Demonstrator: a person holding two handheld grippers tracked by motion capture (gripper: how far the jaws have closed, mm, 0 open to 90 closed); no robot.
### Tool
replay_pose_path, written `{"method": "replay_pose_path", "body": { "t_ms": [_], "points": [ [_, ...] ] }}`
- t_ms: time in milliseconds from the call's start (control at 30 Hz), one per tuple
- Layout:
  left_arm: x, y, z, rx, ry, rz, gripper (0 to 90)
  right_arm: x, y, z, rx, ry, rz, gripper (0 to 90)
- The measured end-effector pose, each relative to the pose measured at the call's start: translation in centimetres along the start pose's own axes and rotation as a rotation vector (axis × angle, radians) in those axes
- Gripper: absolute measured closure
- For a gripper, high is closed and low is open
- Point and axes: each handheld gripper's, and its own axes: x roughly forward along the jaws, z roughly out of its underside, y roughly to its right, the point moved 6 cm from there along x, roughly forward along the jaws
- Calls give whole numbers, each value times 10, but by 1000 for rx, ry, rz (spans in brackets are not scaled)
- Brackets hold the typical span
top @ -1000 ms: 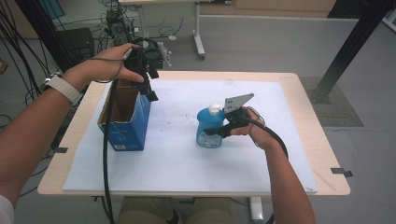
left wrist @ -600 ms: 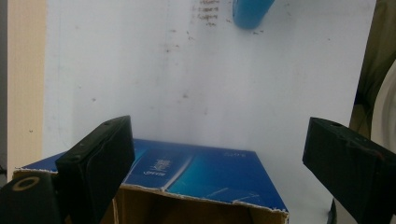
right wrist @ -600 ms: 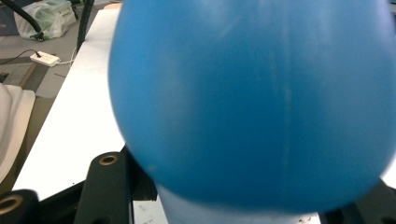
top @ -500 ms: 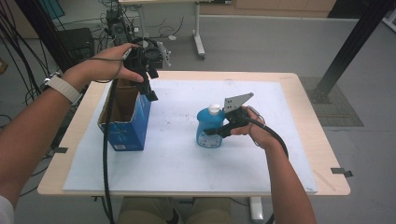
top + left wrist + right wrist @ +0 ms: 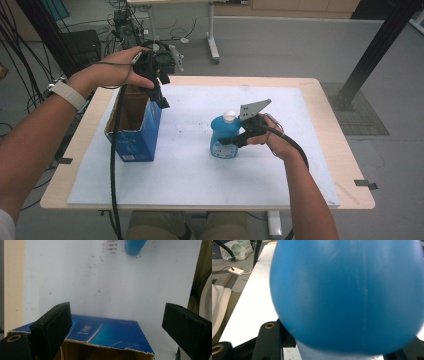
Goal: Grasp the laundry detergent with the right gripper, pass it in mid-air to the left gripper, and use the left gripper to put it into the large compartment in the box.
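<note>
1. Right gripper (image 5: 235,141) clamped on the blue bottle (image 5: 224,136), upright on the white mat (image 5: 200,170) over the counter (image 5: 345,165), to the right of the open box (image 5: 135,127).
2. Left gripper (image 5: 159,95) above the box's far right corner, jaws spread wide and empty.
3. Judged progress: bottle grasped, not yet lifted; probably headed into the box, so carry and drop remain.
4. Hard to make out: box interior mostly hidden, contents unknown; bottle (image 5: 347,295) a blur in the right gripper view, its base and the right jaw cut off; label unreadable.
</note>
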Motion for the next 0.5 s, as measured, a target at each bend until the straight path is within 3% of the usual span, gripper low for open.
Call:
{"method": "replay_pose_path", "body": {
  "t_ms": [500],
  "points": [
    [0,0,0,-5,2,1,95,0,0,0,3,-1,-2,419]
  ]
}}
